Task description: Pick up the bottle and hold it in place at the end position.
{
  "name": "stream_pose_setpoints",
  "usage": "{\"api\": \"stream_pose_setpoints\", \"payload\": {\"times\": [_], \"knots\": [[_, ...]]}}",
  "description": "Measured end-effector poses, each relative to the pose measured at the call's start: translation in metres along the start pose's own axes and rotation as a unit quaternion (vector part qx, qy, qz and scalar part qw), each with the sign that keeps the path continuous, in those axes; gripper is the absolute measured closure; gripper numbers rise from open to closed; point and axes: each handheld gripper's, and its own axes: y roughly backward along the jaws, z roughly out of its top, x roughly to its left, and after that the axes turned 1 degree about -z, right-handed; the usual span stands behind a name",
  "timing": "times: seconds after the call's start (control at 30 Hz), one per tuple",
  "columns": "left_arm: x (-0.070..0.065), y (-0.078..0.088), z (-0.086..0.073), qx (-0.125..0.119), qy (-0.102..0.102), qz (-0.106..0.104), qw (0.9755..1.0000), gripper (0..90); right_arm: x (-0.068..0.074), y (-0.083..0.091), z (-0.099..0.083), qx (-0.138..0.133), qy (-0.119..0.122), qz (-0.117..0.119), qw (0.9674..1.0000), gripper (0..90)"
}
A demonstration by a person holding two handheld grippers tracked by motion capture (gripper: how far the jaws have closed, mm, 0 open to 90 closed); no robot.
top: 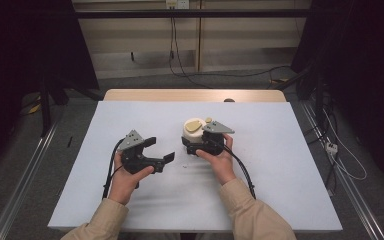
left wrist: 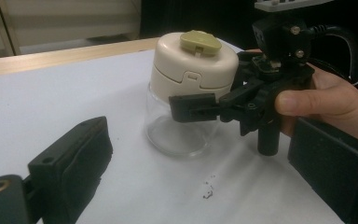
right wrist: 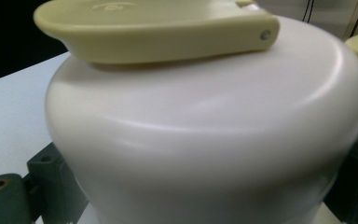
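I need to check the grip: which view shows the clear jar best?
The left gripper view: the jar, its cream lid and the right gripper with its jaws around it all show side-on. The high view has it small, half behind that gripper. The right gripper view shows just the lid, close up.

Overhead light is falling evenly on the white table (top: 280, 150), which is reading bright; the room toward nine and three o'clock is sinking into near black. Soft shadows are pooling under the hands toward six o'clock. In the right gripper view the cream lid (right wrist: 205, 140) is sitting too close, blurring, with a pale sheen running across it. The left gripper view is staying fairly sharp, slightly grainy.
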Motion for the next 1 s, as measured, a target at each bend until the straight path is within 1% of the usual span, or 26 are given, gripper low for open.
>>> {"api": "stream_pose_setpoints", "payload": {"times": [0.2,0.63,0.73,1.0], "knots": [[-0.0002,-0.003,0.0003,0.006,-0.001,0.0,1.0,5.9,-0.0002,0.0,0.0,0.0,0.0,0.001,1.0,6.1],[0.0006,-0.0056,0.0035,0.004,0.002,-0.001,1.0,6.3,-0.0002,-0.0002,0.0001,0.001,0.0,0.001,1.0,6.0],[0.0,-0.0072,0.0033,0.009,-0.002,-0.003,1.0,6.4,-0.0002,-0.0002,0.0001,0.001,0.0,0.0,1.0,6.0],[-0.0009,-0.0092,0.0047,0.009,-0.002,-0.005,0.9999,7.0,0.0,-0.0003,0.0001,0.001,-0.001,0.0,1.0,6.0]]}}
